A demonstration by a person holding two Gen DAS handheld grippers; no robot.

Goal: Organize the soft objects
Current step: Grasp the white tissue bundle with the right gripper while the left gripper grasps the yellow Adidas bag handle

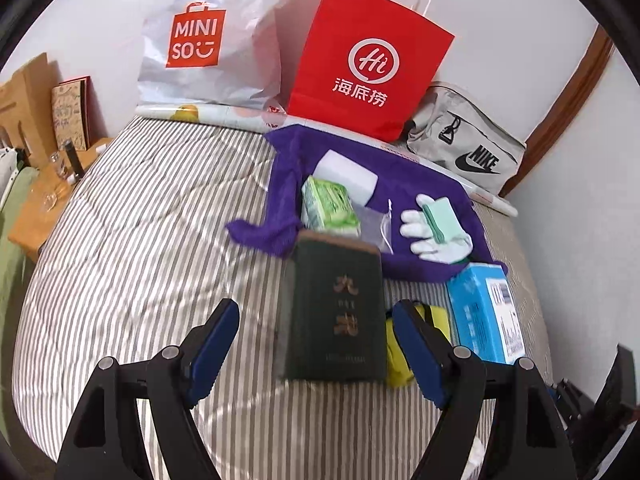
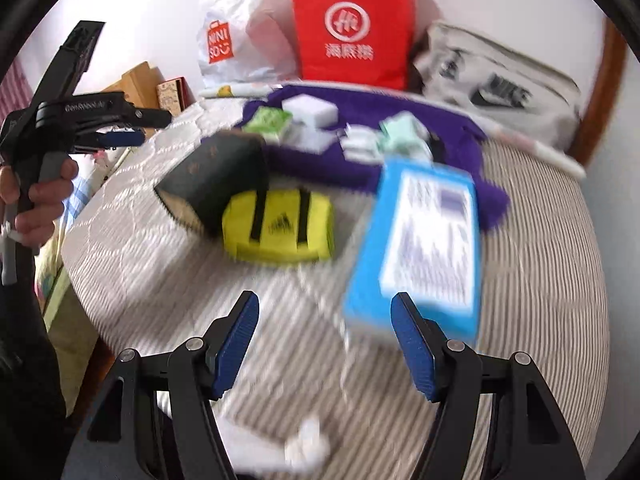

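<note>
A: Soft things first: my purple fleece cloth lies spread on the striped grey-and-white bed cover, near the wall. On it I see a white foam block, a green-printed tissue pack, a clear plastic pouch and a white knit glove with a mint-green pad on top.

B: And nearer to you?

A: A dark green hardcover book overlaps the cloth's near edge. Just beside it sits a yellow fabric pouch with black straps, then a light blue cardboard box; the right view is blurred.

B: State of the tongs?

A: My left tongs are spread wide above the book, pinching nothing. My right tongs are spread too, empty, over bare cover beside the blue box.

B: Behind the cloth?

A: A white Miniso plastic bag, a red paper bag with white handles and a grey Nike pouch stand along the wall.
</note>
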